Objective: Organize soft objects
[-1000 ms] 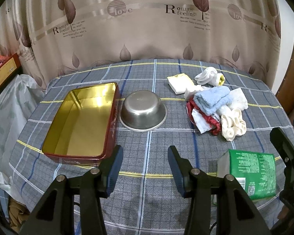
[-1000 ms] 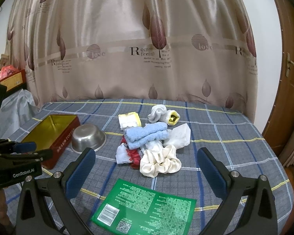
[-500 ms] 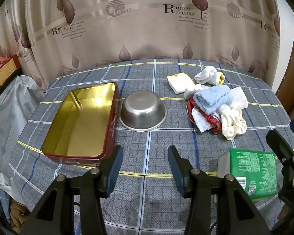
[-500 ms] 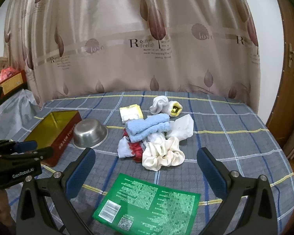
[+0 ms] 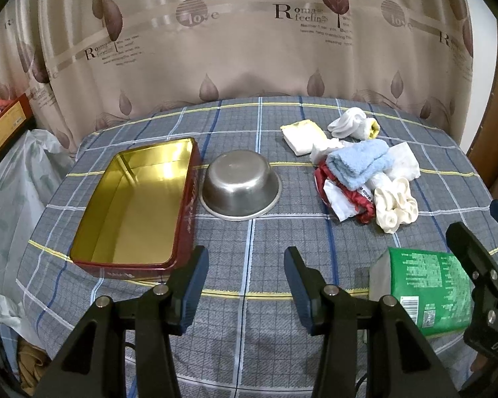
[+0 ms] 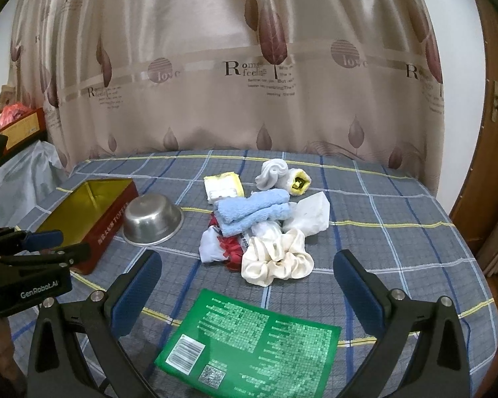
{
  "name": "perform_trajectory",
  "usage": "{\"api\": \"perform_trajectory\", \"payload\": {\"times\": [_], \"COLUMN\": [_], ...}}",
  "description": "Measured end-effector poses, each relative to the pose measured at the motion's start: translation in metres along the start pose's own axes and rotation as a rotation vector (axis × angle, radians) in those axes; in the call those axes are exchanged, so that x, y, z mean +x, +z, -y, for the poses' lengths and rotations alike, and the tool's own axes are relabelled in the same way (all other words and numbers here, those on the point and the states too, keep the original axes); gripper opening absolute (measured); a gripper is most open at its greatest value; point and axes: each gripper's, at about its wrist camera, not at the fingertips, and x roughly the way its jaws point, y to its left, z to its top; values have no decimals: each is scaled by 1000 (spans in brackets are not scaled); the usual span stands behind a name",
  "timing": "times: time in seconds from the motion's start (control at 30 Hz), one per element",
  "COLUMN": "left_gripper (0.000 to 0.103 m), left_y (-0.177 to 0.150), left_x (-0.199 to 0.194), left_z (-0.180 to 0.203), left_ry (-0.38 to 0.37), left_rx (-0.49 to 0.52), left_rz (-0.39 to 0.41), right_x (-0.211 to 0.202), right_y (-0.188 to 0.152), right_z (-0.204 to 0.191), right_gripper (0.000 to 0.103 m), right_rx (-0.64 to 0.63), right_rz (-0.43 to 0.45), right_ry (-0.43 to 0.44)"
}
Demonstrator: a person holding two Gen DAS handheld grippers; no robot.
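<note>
Since the earlier frames the right wrist view has tipped slightly downward: the green packet (image 6: 249, 341) sits higher in frame and the pile nearer; the left view is unchanged. Left gripper (image 5: 245, 285) hovers over bare plaid tablecloth (image 5: 249, 232), fingers apart, nothing between them. Right gripper (image 6: 247, 293) hovers with fingers spread wide above the green packet, clamped on nothing.

Soft objects lie heaped on the cloth beyond the packet: cream scrunchie (image 6: 277, 258) nearest, touching a red-and-white fabric piece (image 6: 222, 248); folded light-blue towel (image 6: 252, 210) on top of the heap; white cloth (image 6: 310, 214) just beside it. Behind: folded yellow-edged white cloth (image 6: 224, 187) and a rolled white sock bundle with a yellow end (image 6: 282, 177).

Upside-down steel bowl (image 5: 240, 185) sits between the pile and the open red tin with gold interior (image 5: 139, 199), empty.
</note>
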Motion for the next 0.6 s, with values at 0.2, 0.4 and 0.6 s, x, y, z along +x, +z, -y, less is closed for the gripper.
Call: {"api": "perform_trajectory", "payload": {"times": [0.2,0.4,0.6], "left_gripper": [48,48,48], "left_y": [2,6,9], "left_x": [7,23,41], "left_z": [-6,-14,-12], "left_ry": [14,28,11], "left_rx": [-8,11,46], "left_rz": [-3,-16,-39], "right_x": [5,23,53], "right_y": [2,7,18], "right_z": [3,9,22], "right_gripper": [102,102,96], "right_rx": [-7,-23,-98], "right_rz": [-30,-132,-290], "right_ry": [11,36,52]}}
